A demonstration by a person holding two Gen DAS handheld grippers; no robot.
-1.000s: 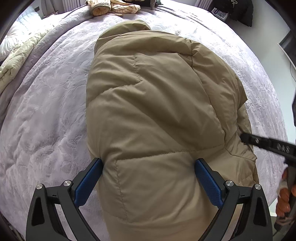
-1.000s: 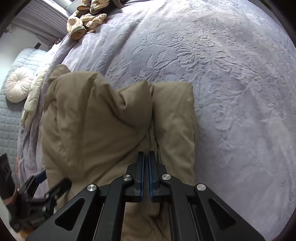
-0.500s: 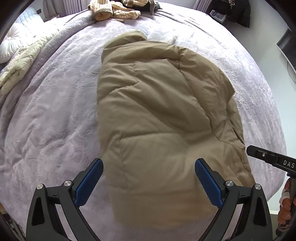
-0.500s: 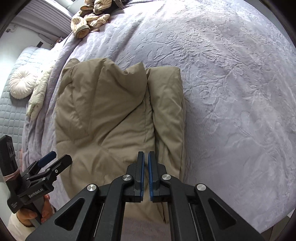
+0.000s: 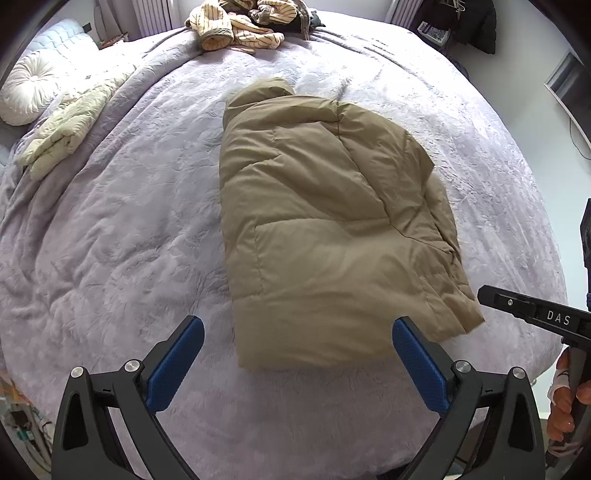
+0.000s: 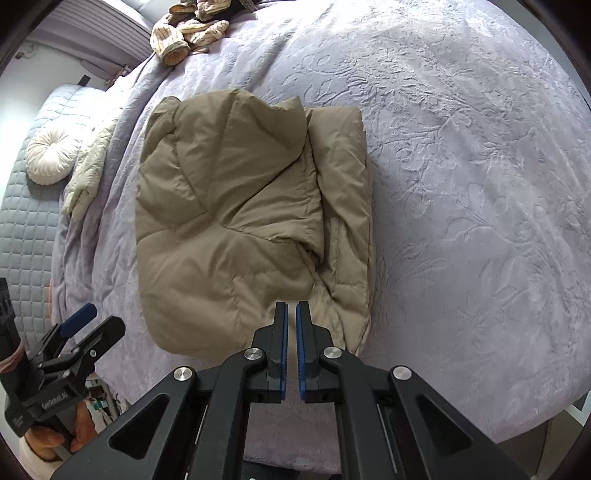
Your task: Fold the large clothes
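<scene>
A tan puffer jacket (image 5: 325, 229) lies folded into a compact rectangle on the lavender bedspread (image 5: 110, 229); it also shows in the right wrist view (image 6: 251, 229). My left gripper (image 5: 295, 365) is open and empty, held above the bed just short of the jacket's near edge. My right gripper (image 6: 291, 347) is nearly closed with a thin gap between the pads and holds nothing, hovering over the jacket's near right corner. The left gripper also shows at the lower left of the right wrist view (image 6: 77, 332), and the right gripper's finger shows at the right of the left wrist view (image 5: 532, 314).
A pile of striped cream clothes (image 5: 240, 26) lies at the far end of the bed. A pale green garment (image 5: 70, 129) and a round white cushion (image 5: 29, 88) lie at the left. Dark clothes (image 5: 476, 22) hang at the far right.
Both grippers have pulled back and up from the jacket. The right gripper, earlier pressed into the jacket's folds, now hovers free. The jacket lies flat and still.
</scene>
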